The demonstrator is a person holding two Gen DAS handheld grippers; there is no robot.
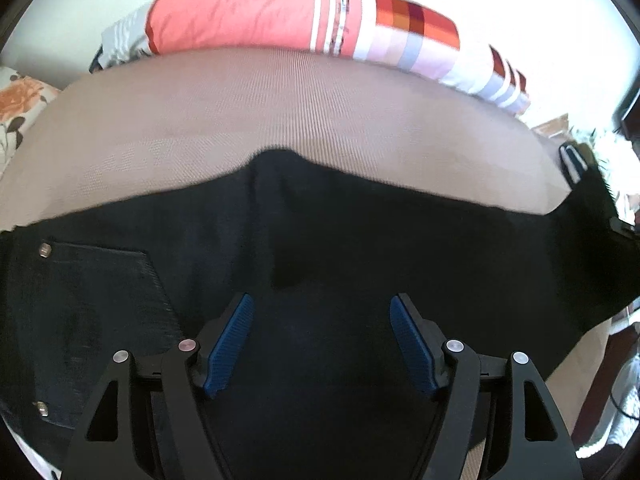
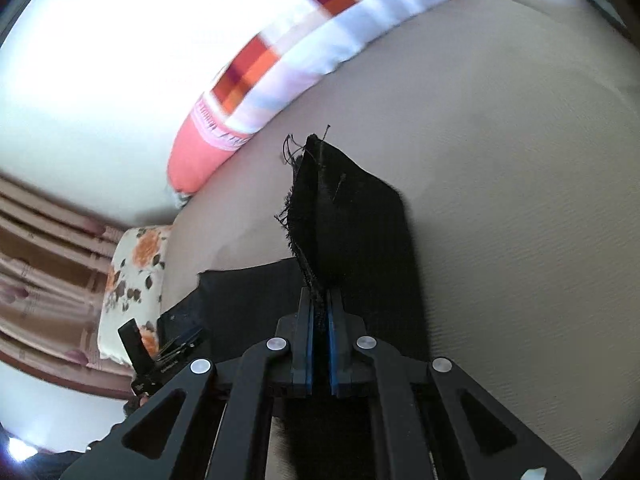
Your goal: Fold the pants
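Note:
The black pants (image 1: 320,248) lie across a beige bed surface (image 1: 280,112). A back pocket with metal rivets (image 1: 100,300) shows at the left. My left gripper (image 1: 322,308) is open and hovers just above the seat of the pants, holding nothing. My right gripper (image 2: 320,300) is shut on the frayed hem end of a pant leg (image 2: 340,208) and holds it lifted off the bed. The right gripper also shows at the far right edge of the left wrist view (image 1: 576,164), and the left gripper shows at the lower left of the right wrist view (image 2: 160,356).
A pink and checkered pillow (image 1: 280,16) lies along the far edge of the bed, also seen in the right wrist view (image 2: 260,80). A floral pillow (image 2: 132,280) sits at the left end. A white wall is behind.

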